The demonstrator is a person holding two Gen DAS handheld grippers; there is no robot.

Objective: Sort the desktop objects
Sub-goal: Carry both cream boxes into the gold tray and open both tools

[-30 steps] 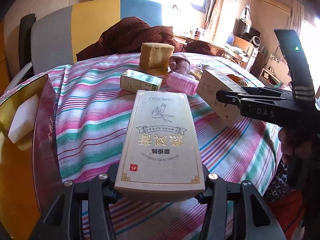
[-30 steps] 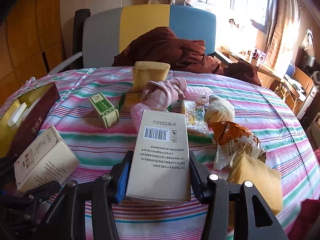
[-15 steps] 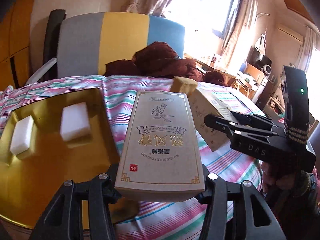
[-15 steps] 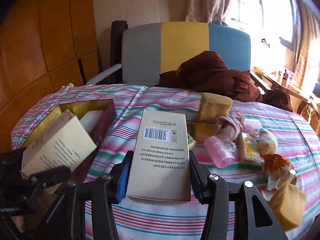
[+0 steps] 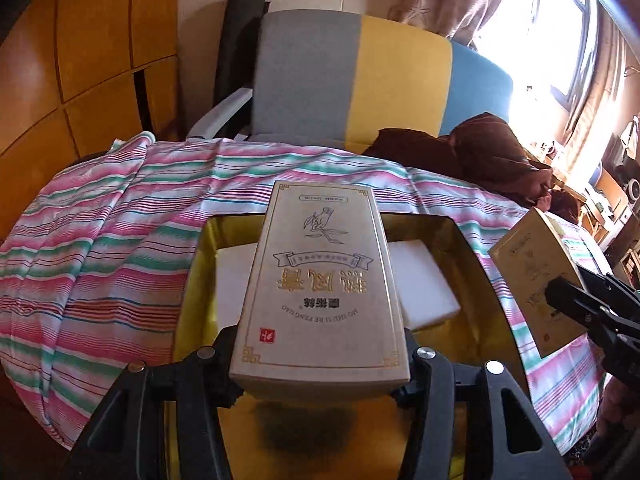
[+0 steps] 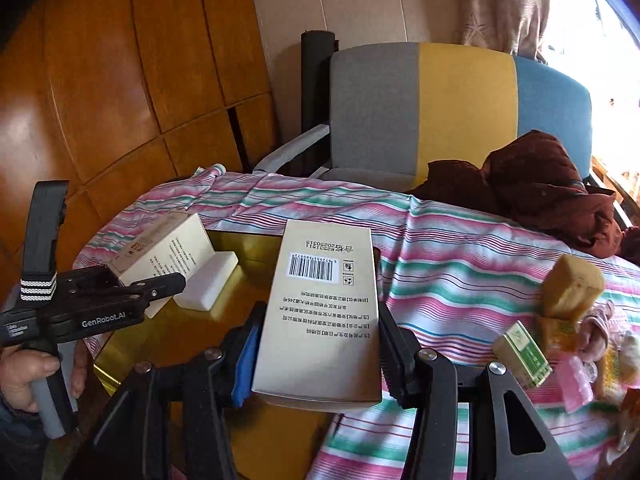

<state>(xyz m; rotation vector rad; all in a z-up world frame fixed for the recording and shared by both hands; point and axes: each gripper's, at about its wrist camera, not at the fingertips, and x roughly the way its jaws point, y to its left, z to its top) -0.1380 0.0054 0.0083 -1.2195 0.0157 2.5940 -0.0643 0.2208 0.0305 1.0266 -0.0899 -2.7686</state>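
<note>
Two beige cartons are in our grasp, one per tool. Our left hand-held gripper (image 5: 320, 364) pinches the gold-lettered carton (image 5: 322, 280) by its near end, holding it above the gold-lined tray (image 5: 476, 276), which sits at the left edge of the desk (image 5: 100, 248) under its striped cloth. A white foam block (image 5: 420, 280) lies in the tray beneath and beside that carton.

Our right hand-held gripper (image 6: 316, 364) pinches the barcode carton (image 6: 322, 312) the same way, held over the tray's right rim. In the right wrist view the left tool shows at the left edge, held by a hand (image 6: 28, 372).

Toward the desk's right edge we see a cluster: a yellow sponge block (image 6: 572, 286), a small green box (image 6: 520, 354), and a pink bottle (image 6: 576, 380) just beside it. A dark red garment (image 6: 528, 188) lies heaped at the far edge, in front of the grey, yellow and blue chair (image 6: 440, 112).
</note>
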